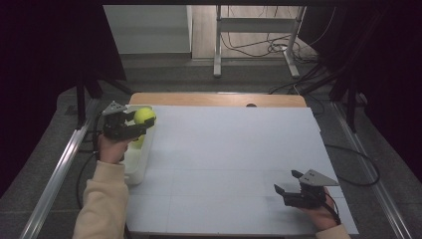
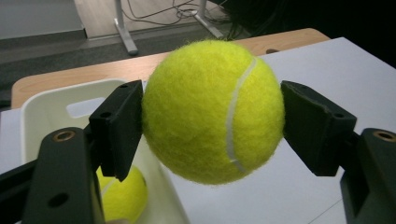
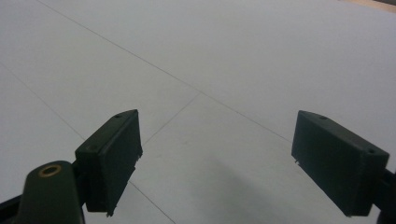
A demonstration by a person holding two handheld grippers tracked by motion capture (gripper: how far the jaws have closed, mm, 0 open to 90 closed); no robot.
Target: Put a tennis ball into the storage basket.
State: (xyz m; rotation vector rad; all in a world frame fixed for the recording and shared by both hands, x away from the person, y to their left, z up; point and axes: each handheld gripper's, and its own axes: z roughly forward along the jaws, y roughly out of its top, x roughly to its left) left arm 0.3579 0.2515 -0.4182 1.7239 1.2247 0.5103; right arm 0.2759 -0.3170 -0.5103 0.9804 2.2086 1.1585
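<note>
The left gripper (image 1: 141, 124) is at the upper left of the high view, and its fingers (image 2: 119, 126) are clenched on a yellow tennis ball (image 2: 212, 112). The ball is held in the air, above the right rim of the white bin (image 1: 142, 159), which stands on the left edge of the bench (image 1: 239, 164). In the left gripper view the two pads press the ball from both sides. A second tennis ball (image 2: 121, 196) lies inside the bin, at the bottom left of that frame.

The right gripper (image 1: 291, 181) rests at the lower right of the high view, well apart from the bin. Its fingers (image 3: 112, 158) are released, with nothing between them, over the bare white surface.

I judge that the step in hand is to carry the ball, either out of the bin or into it; the pictures do not tell which direction. The next move calls for a steady grip while the ball passes the rim, and then a gentle opening low over the surface, because a round ball rolls away easily.
</note>
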